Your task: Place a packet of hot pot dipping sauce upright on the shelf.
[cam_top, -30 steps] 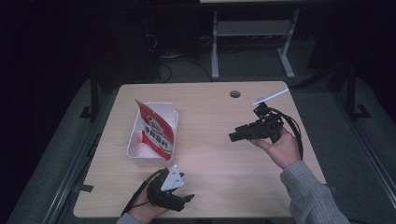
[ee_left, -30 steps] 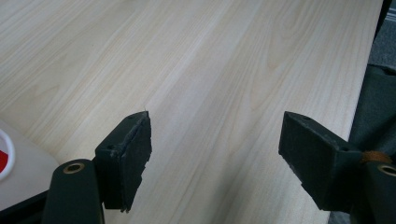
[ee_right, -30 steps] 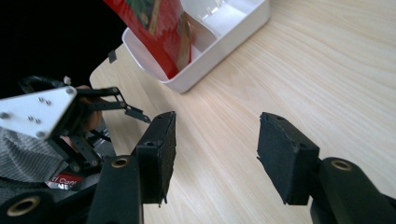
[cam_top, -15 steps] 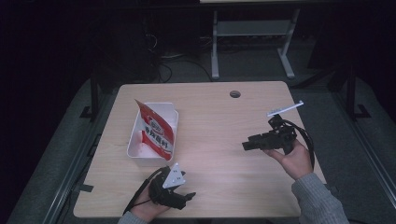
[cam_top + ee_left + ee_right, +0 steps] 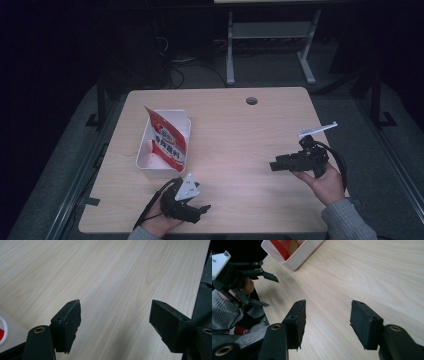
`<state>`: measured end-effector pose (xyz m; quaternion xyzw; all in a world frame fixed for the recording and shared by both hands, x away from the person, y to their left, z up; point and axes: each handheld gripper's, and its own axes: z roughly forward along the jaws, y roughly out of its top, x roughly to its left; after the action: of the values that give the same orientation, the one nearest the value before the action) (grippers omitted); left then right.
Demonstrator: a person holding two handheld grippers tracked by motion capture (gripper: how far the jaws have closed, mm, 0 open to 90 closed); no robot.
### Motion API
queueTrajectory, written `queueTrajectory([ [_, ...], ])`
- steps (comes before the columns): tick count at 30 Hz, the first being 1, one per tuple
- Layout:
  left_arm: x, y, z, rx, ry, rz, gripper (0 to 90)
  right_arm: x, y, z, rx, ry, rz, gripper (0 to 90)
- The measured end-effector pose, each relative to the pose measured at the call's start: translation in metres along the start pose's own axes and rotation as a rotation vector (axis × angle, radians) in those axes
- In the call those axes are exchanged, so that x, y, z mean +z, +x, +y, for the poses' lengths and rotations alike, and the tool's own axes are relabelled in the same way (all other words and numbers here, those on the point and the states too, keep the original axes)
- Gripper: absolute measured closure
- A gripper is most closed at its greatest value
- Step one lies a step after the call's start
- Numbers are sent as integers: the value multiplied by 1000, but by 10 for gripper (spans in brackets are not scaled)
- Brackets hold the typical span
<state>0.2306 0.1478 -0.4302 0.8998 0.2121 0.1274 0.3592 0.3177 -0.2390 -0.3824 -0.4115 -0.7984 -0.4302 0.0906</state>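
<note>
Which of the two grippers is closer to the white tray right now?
The left gripper, just below the white tray with the red packet; the right gripper sits far across the table.

A red printed snack bag (image 5: 167,142) is stood in a white plastic tub (image 5: 145,159) at the left of the pale wooden desk (image 5: 235,125).

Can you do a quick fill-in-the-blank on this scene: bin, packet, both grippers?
1. The red packet stands in a white ____.
2. The bin sits nearer the ____ gripper.
3. The right gripper has its jaws ____, with nothing between them.
4. The left gripper points over bare ____.

Missing words: bin; left; open; table
</note>
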Motion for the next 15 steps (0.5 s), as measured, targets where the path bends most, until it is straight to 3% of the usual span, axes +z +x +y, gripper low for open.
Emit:
queueTrajectory([
  [15,0,1,0,-19,-4,6,234,-9,-16,-51,61,-40,-4,457],
])
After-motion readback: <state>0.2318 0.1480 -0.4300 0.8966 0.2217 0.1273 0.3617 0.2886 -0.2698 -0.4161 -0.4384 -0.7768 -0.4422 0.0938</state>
